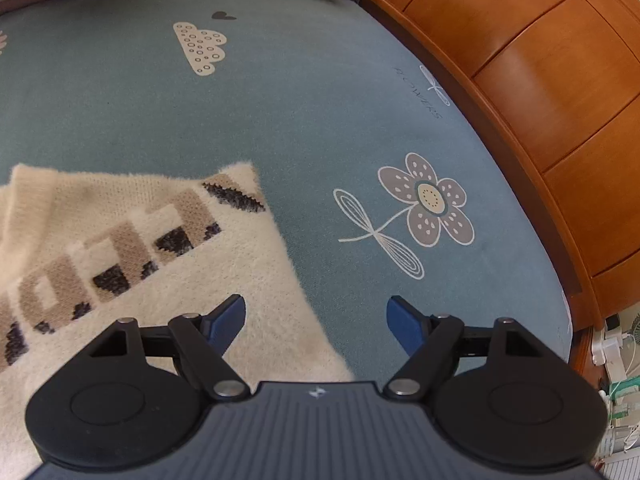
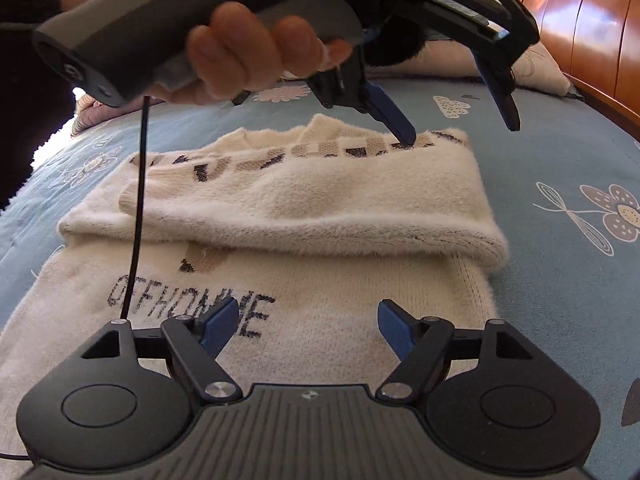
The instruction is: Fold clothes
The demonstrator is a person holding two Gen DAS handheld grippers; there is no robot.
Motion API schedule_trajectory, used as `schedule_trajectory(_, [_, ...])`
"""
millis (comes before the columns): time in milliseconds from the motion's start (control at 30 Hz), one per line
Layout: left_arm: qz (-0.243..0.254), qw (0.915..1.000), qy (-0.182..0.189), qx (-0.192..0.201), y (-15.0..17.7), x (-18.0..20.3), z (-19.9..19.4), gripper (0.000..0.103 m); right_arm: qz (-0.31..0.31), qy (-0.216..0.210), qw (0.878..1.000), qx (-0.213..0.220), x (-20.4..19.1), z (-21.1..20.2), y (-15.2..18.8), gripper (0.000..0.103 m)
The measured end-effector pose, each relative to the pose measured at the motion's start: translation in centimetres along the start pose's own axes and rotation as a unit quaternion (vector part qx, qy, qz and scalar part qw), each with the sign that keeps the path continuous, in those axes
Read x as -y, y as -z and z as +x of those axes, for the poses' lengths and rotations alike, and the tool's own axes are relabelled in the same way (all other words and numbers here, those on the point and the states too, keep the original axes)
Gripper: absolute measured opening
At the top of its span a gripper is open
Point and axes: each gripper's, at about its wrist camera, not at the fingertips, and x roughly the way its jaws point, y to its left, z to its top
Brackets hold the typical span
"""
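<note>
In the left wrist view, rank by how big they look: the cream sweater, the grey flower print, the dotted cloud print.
1. cream sweater
2. grey flower print
3. dotted cloud print, which lies farther away, so its true size is unsure.

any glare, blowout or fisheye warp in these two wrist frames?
Left wrist: glare streak on the glossy orange wooden headboard, which bows from fisheye warp; cream fuzzy knit sweater sharp. Right wrist: blown-out white patch at the left edge, behind the person's hand, which looks soft; the sweater is evenly lit.
</note>
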Motion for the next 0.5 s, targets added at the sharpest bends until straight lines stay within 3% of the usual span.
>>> schedule_trajectory(133, [-0.040,0.9992,0.003,0.006,-0.6,-1.4,3.9,0.080,-0.005,0.009,1.000,-0.001,0.7,-0.6,0.6,0.080])
schedule_trajectory(200, [-0.061,0.9978,0.017,0.020,-0.8,-1.5,4.5,0.095,-0.005,0.013,1.000,-0.006,1.0,-0.6,0.8,0.080])
schedule_trajectory(233, [-0.070,0.9971,0.022,0.023,-0.9,-1.4,4.7,0.097,-0.003,0.013,1.000,-0.007,1.1,-0.6,0.8,0.080])
schedule_trajectory(367, [-0.055,0.9982,0.013,0.020,-0.7,0.0,3.7,0.097,0.005,0.014,1.000,-0.011,1.2,-0.5,0.9,0.081])
schedule_trajectory(500, [-0.039,0.9966,0.068,0.026,0.8,1.2,1.6,0.097,0.001,0.015,1.000,-0.011,0.7,-0.6,1.0,0.081])
